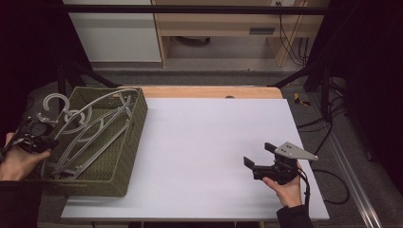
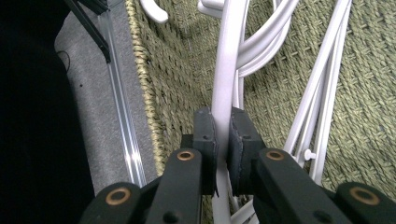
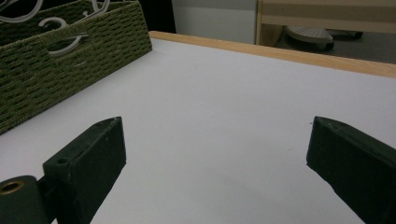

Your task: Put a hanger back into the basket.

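At the far left of the high view, the person's left hand (image 1: 16, 159) comes in from the bottom edge and holds the left gripper (image 1: 42, 135) over the near-left corner of a green woven basket (image 1: 128, 142), its nose aimed into the basket. In the left gripper view its jaws are clenched on the bar of a white plastic hanger (image 2: 226, 84), the pads pressing it from both sides. That hanger lies in the basket among other white hangers (image 1: 90, 128), whose bars and hooks cross and overlap; several are there, but the tangle does not allow an exact count. One hook (image 1: 54, 100) rises above the basket's left rim. The basket sits on the left edge of the table (image 1: 204, 142), partly overhanging it, and is the single container there.

Across the white tabletop, well apart from the basket, the right hand (image 1: 286, 187) comes in from the bottom and holds the right gripper (image 1: 256, 156) low over the table, pointing left toward the basket, with the grey three-cornered plate (image 1: 295, 151) on top. In the right gripper view its two jaws stand wide apart with bare tabletop between them, grasping nothing. A black cable (image 1: 332, 185) trails off the right edge of the table.
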Action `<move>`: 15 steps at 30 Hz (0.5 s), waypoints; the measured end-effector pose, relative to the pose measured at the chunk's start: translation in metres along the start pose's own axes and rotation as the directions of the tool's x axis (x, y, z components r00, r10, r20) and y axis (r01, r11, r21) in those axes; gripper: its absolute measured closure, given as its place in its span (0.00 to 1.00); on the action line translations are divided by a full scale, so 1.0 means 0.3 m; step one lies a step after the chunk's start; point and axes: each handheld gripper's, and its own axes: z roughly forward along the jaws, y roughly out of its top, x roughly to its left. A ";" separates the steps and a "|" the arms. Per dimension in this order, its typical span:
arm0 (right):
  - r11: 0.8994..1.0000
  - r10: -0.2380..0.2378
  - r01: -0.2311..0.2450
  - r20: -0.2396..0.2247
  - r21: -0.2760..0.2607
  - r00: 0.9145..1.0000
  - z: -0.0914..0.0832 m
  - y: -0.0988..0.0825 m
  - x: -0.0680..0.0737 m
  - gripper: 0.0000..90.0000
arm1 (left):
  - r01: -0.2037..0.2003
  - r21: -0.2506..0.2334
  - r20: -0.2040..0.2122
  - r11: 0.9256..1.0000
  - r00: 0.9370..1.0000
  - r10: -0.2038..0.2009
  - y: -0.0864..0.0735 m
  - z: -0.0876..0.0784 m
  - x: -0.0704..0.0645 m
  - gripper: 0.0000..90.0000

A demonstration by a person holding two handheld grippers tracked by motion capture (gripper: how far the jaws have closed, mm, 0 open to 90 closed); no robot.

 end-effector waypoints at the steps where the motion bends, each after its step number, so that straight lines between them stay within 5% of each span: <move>1: 1.000 0.000 0.000 0.000 0.000 1.000 0.000 0.000 0.000 0.06 | 0.002 0.003 -0.005 1.000 1.000 -0.002 0.001 0.003 -0.001 0.92; 8: 1.000 -0.006 0.006 -0.001 0.004 1.000 -0.002 -0.001 -0.001 0.06 | 0.028 0.037 0.005 0.999 1.000 -0.028 0.004 0.029 0.001 0.92; 15: 1.000 -0.004 0.004 0.002 0.004 1.000 -0.002 -0.001 -0.001 0.06 | 0.002 0.056 0.040 0.998 0.999 -0.004 0.011 0.061 -0.022 0.92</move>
